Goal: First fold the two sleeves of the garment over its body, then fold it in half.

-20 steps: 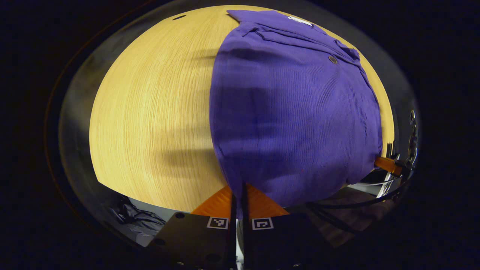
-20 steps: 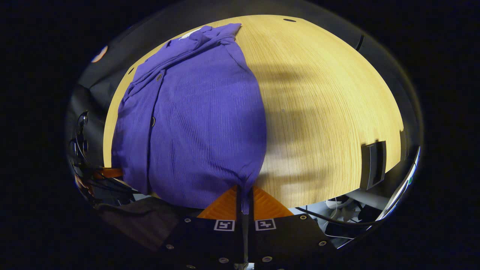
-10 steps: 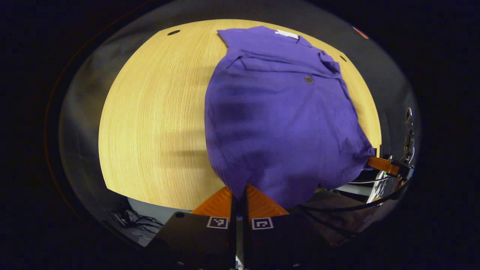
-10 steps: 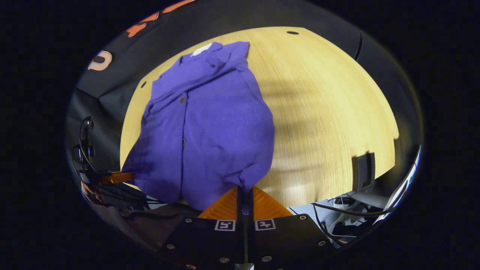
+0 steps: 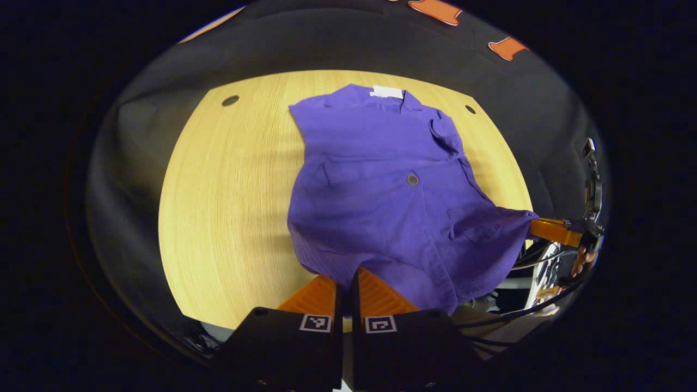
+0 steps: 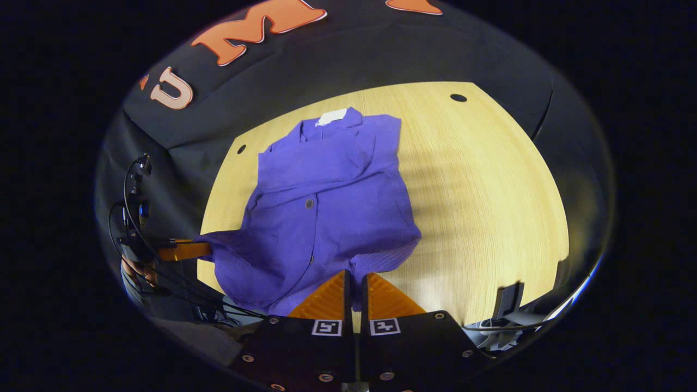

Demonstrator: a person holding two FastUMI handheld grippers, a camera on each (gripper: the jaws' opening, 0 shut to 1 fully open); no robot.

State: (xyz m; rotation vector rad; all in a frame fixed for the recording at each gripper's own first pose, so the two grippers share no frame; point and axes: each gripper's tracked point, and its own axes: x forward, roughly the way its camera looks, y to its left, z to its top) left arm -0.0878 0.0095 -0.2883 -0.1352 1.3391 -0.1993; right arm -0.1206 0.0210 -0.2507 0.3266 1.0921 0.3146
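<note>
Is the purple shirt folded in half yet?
Not yet. The purple shirt has its sleeves tucked over its body, but the bottom hem is lifted off the table, pinched by the left hand-held gripper and right hand-held gripper.

Bright overhead light lands on the wooden table [image 5: 228, 218], warm and even, while the booth around it sinks into dimness. Soft banded shadows stripe the table [image 6: 468, 179] right of the purple garment [image 6: 326, 207]. The garment [image 5: 381, 190] reads sharp at centre, ribbing visible, no glare. Fisheye bending curves the table's edges hard, and the rims go murky and smeared.
</note>
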